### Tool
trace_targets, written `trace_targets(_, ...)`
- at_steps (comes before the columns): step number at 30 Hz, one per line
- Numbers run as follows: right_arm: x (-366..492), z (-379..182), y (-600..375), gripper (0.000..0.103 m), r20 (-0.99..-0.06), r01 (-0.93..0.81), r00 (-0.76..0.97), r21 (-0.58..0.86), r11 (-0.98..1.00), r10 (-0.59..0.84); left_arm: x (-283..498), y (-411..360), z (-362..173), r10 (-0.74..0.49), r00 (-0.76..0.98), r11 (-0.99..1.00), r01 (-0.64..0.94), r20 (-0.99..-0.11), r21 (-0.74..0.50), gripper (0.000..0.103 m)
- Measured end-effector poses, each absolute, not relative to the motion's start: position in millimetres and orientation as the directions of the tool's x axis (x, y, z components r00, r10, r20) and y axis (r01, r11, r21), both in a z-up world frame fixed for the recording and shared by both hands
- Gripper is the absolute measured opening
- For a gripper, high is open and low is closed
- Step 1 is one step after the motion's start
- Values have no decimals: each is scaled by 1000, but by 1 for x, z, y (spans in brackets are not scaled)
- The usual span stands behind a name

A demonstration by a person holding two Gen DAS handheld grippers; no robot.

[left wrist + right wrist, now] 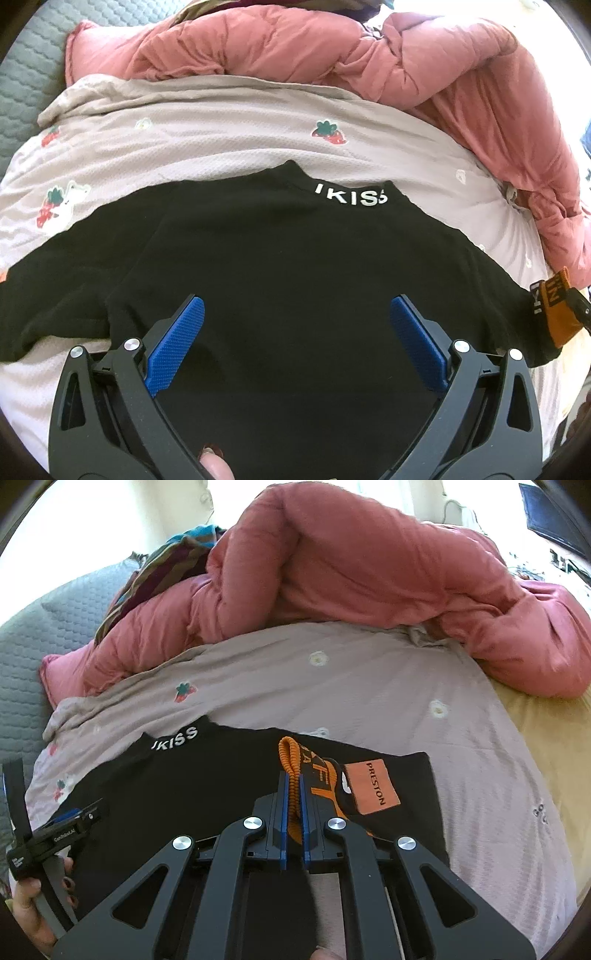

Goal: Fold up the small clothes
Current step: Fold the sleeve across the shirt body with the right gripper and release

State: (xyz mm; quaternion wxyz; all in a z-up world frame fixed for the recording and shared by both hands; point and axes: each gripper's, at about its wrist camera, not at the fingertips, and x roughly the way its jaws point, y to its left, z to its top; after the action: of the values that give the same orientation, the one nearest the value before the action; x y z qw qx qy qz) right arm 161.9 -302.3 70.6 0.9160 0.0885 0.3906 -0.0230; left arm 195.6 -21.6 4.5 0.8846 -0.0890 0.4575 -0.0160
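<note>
Now right gripper (292, 805) clamped on orange cuff (290, 760); left gripper (295, 332) wide open, empty above black top (277, 258). Carry cuff inward, keep sleeve flat.

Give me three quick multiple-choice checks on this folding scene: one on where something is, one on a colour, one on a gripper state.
1. Where does the black knit top with white collar lettering lie?
A. on the pale strawberry-print sheet
B. on top of the pink puffy quilt
C. on bare floor

2. What colour is the ribbed cuff between the right gripper pads?
A. green
B. orange
C. white

3. How is the left gripper?
A. shut on the collar
B. shut, empty
C. open above the top

Key: 1 A, sheet shows all around the top; 2 B, an orange loop sticks out of the pads; 3 C, its blue pads stand wide apart.
</note>
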Motion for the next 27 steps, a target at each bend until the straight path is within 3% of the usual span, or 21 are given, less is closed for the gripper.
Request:
trace_targets(13, 188, 72, -228, 5, -704, -35, 681, 246, 969, 204, 198, 2, -8, -127, 543, 975, -87, -830, -206, 95)
trace_targets(21, 213, 68, -186, 5, -685, -89, 660, 336, 938, 308, 201, 19, -15, -254, 530, 933, -87, -809, -350, 95)
trace_targets(24, 221, 64, -176, 8, -671, -110, 649, 382, 917, 358, 202, 22, -21, -260, 527, 927, -99, -809, -362, 95)
trace_targets(26, 223, 60, -174, 21, -660, -113, 648, 410, 905, 381, 203, 24, -24, -269, 524, 920, -109, -808, -377, 95)
trace_targets(27, 222, 58, -175, 21, -661, -109, 650, 408, 907, 375, 204, 25, -26, -273, 522, 917, -113, -808, -383, 95)
